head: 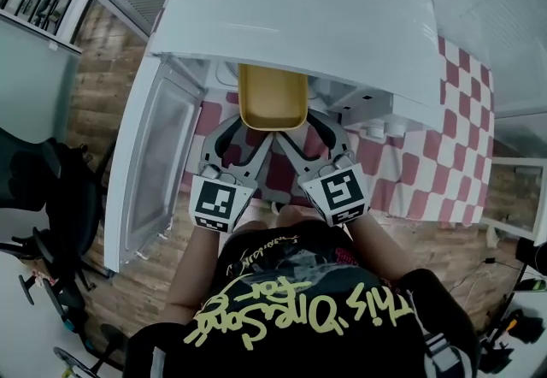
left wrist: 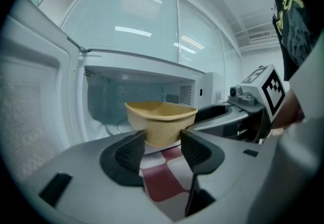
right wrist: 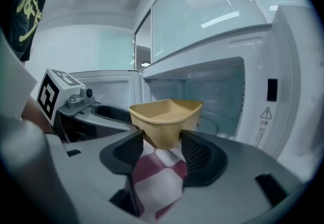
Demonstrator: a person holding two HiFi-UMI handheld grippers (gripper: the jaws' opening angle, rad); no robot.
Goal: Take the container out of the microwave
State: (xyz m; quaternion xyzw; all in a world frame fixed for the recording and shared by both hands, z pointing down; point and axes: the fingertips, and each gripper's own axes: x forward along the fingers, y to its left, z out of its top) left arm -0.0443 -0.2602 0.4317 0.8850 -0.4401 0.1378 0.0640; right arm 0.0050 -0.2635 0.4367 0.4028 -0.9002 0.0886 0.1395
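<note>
Left gripper (left wrist: 163, 149): is pinching the container's (left wrist: 161, 119) near left corner between its pads.
Right gripper (right wrist: 163, 149): is pinching the near right corner the same way.
Container: is sitting yellow and empty in both grips at the microwave's (head: 342, 17) mouth, its far end under the top edge, its near end over the checked cloth (head: 444, 154).
Door (head: 158, 154): is standing swung open on the left.

Matt yellow plastic container (head: 272, 98), glossy white microwave (head: 299, 17), checked cloth (head: 444, 145), wood floor (head: 90, 103)
</note>
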